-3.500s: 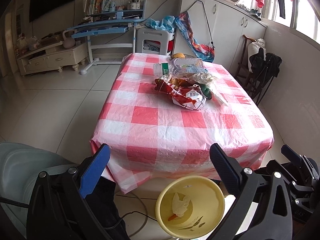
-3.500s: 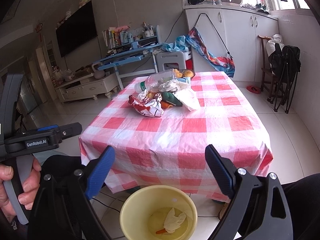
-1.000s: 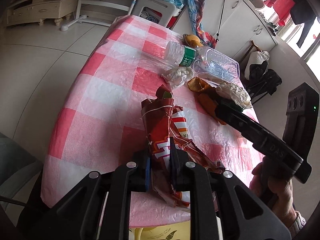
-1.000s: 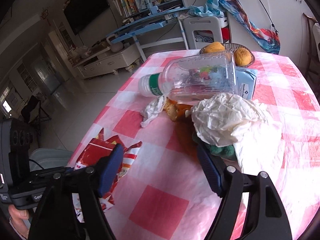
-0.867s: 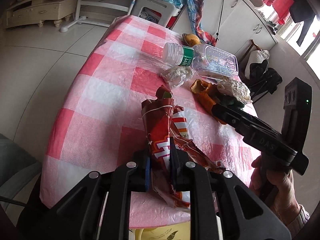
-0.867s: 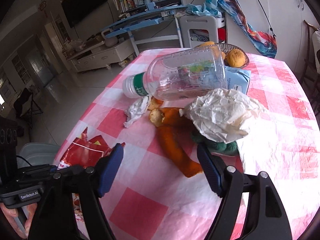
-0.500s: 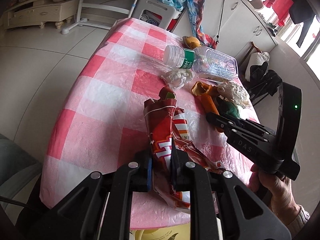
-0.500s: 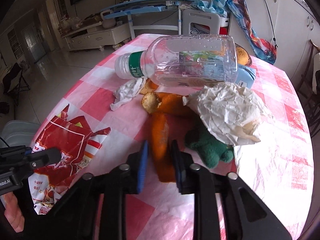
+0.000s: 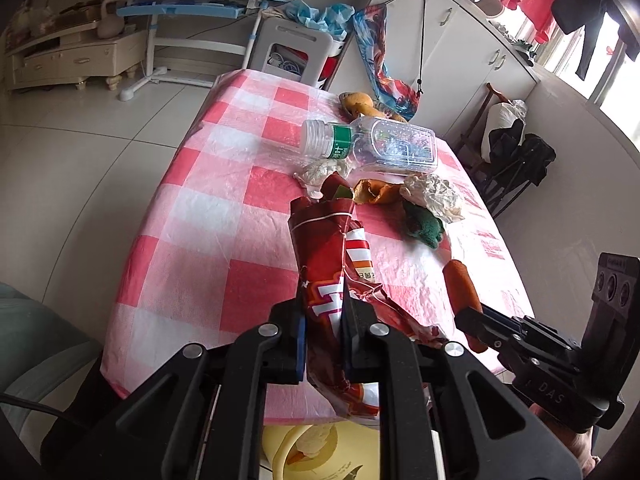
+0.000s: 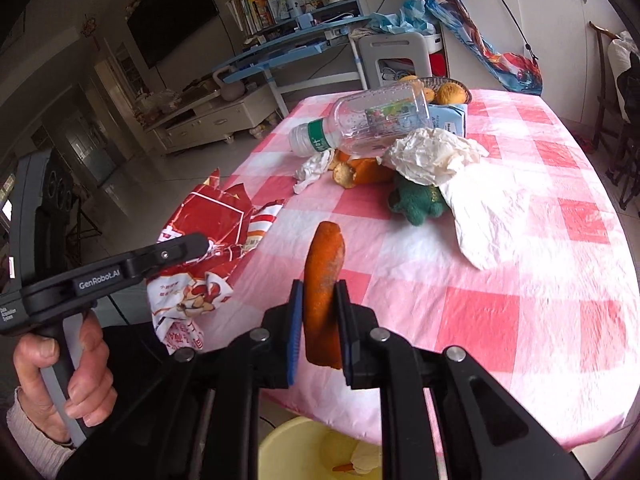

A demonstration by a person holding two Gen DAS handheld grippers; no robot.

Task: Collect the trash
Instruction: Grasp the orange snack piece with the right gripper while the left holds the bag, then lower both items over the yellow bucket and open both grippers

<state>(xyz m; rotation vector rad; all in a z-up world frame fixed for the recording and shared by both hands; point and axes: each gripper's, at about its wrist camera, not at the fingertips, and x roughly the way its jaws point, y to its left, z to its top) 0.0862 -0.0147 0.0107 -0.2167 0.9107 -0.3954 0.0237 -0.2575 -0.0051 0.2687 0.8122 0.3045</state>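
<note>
My left gripper [image 9: 323, 300] is shut on a red snack bag [image 9: 332, 264], held over the near table edge; the bag also shows in the right wrist view [image 10: 208, 240]. My right gripper [image 10: 319, 286] is shut on an orange carrot piece [image 10: 323, 276], also visible in the left wrist view [image 9: 462, 286]. A yellow bin [image 10: 304, 452] with some trash in it stands on the floor below both grippers and shows in the left wrist view [image 9: 320, 448]. On the table remain a clear plastic bottle [image 9: 376, 144], crumpled paper [image 10: 432, 152], orange peel [image 10: 360, 170] and a green toy [image 10: 418, 200].
The table has a pink checked plastic cloth [image 10: 520, 280]. A basket of oranges [image 10: 448, 92] and a blue carton [image 10: 448, 118] sit at its far end. A white stool [image 9: 296, 52] and blue desk [image 9: 188, 4] stand beyond; a chair with dark clothes [image 9: 516, 152] is right.
My right gripper closed on the carrot piece and lifted it off the table toward the near edge. My left gripper kept its hold on the snack bag and drew back slightly.
</note>
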